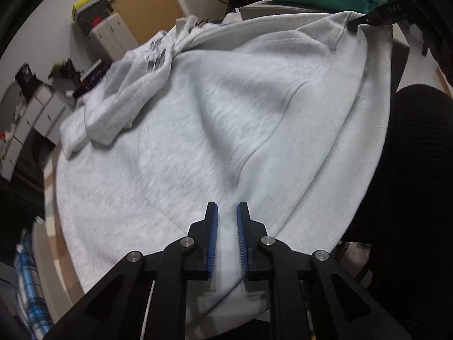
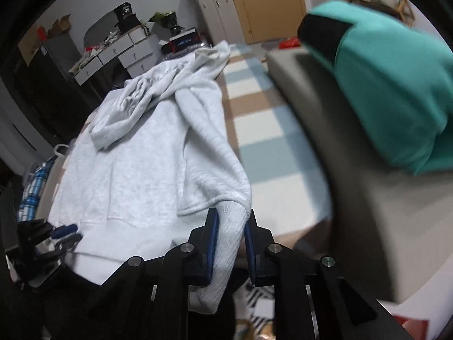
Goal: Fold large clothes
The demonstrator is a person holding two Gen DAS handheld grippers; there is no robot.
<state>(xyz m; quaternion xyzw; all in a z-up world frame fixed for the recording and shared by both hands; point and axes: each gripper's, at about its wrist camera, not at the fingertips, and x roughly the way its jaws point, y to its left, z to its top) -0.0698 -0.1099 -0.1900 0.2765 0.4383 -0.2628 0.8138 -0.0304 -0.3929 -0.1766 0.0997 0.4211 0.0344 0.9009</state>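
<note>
A large light grey sweatshirt (image 1: 226, 113) lies spread out, its hood and a sleeve bunched at the far end (image 1: 153, 56). In the left wrist view my left gripper (image 1: 227, 206) sits at the near hem, its blue pads closed on a fold of grey fabric. At the top right of that view my right gripper (image 1: 358, 24) pinches the other hem corner. In the right wrist view the right gripper (image 2: 232, 215) is shut on the ribbed hem corner of the sweatshirt (image 2: 141, 170), which hangs down between the pads. The left gripper (image 2: 68, 233) shows at the lower left edge of the cloth.
A teal garment (image 2: 396, 85) lies on a grey padded seat (image 2: 354, 170) to the right. A checked floor mat (image 2: 263, 130) runs between it and the sweatshirt. White drawers (image 2: 121, 53) with clutter and a wooden door (image 2: 271, 5) stand beyond. A person's dark-clad leg (image 1: 410, 198) is close on the right.
</note>
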